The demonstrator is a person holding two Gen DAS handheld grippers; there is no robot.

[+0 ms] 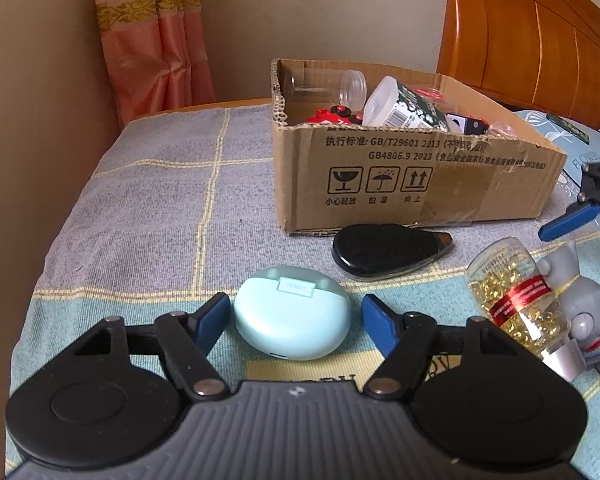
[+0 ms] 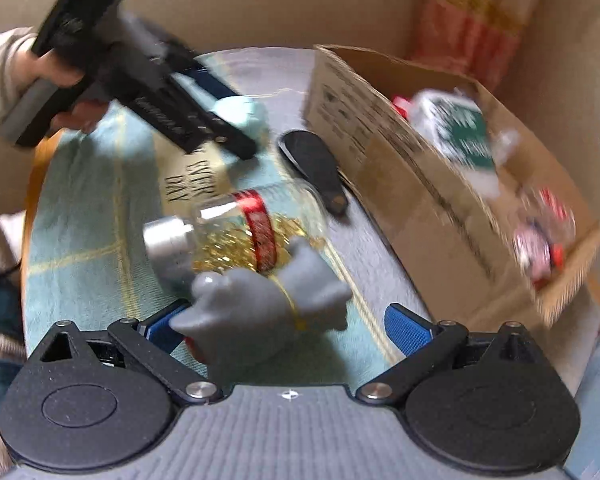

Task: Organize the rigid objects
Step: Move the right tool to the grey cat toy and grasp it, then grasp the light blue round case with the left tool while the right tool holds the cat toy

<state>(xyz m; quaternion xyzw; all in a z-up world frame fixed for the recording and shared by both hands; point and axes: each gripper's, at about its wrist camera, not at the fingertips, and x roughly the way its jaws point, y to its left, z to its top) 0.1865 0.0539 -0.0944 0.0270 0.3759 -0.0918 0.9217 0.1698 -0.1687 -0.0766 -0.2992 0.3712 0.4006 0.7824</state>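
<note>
Mint earbud case [image 1: 292, 318] sits near the bed's front edge between the left gripper [image 1: 294, 316] fingers, pads flanking but not visibly pressing — judged light, stiff, slippery-smooth, best pinched across its widest sides; right gripper [image 2: 286, 322] open around the grey figurine [image 2: 260, 304].

A mint earbud case [image 1: 293, 317] lies flat between my left fingers. A black fob [image 1: 384, 254] rests against the cardboard box [image 1: 412, 176]; capsule bottle [image 1: 516, 300] and grey figurine [image 2: 260, 312] lie toppled nearby.
</note>
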